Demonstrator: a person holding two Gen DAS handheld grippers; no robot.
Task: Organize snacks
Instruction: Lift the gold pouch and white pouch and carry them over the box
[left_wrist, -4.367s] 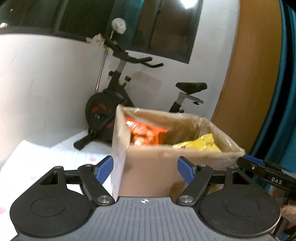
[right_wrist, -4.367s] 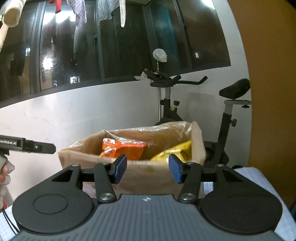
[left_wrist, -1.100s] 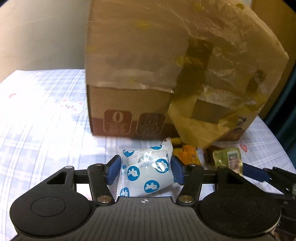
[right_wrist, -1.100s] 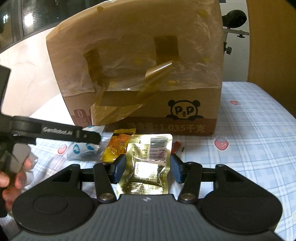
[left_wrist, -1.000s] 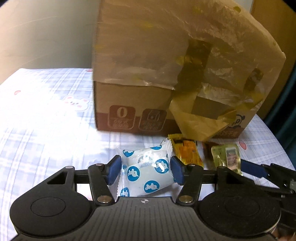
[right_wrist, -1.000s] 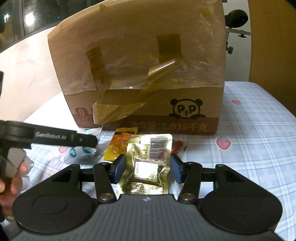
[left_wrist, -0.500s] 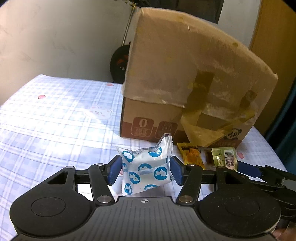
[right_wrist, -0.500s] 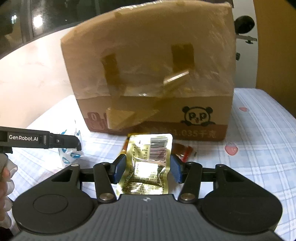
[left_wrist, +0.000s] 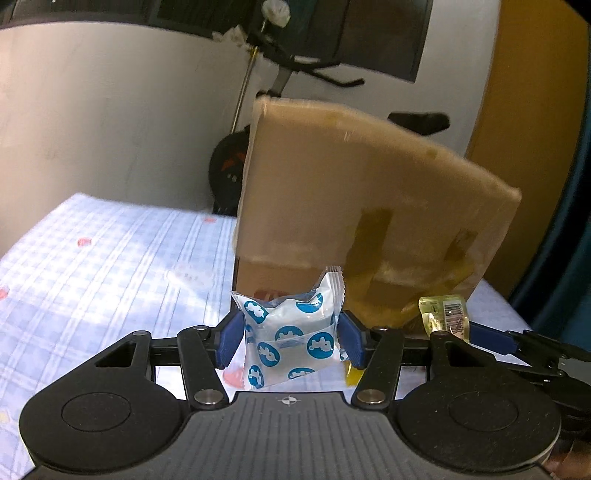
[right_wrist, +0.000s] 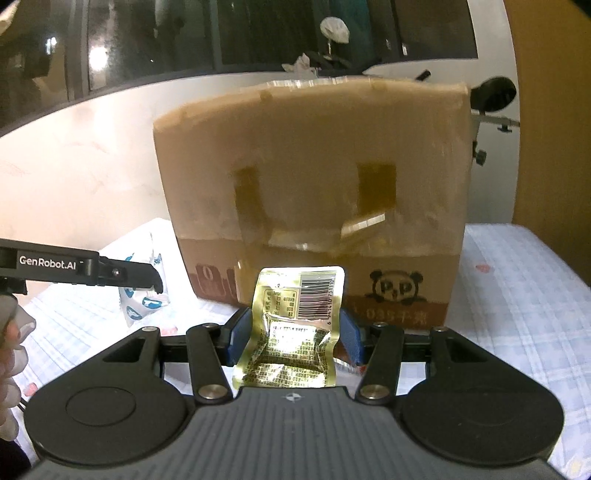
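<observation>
Both snacks have risen since a second ago: they were level with the foot of the box then, and now sit partway up its front wall, with more of the room showing above it. The left gripper (left_wrist: 288, 338) pinches the white packet with blue dots (left_wrist: 291, 332) across its width, blue pads pressed into either side so the wrapper bulges and its crimped end stands up. The right gripper (right_wrist: 293, 334) is clamped the same way on the gold foil packet (right_wrist: 295, 325), barcode end upward, the lower part crumpled back toward the camera. Gripping across the middle keeps such soft pouches from sliding out as they are lifted.

Each tool shows in the other's view, the left one with its dotted packet off to the left of the right camera, so the two travel side by side, just apart. Ahead stands the cardboard box (right_wrist: 314, 177), wrapped in clear film with brown tape patches and a panda mark low on its front, resting toward the far edge of the blue checked cloth (left_wrist: 110, 258). Its open top is above both packets, so I judge both must climb higher before they can be dropped in. An exercise bike (left_wrist: 295, 74) stands behind the box, against the white wall.
</observation>
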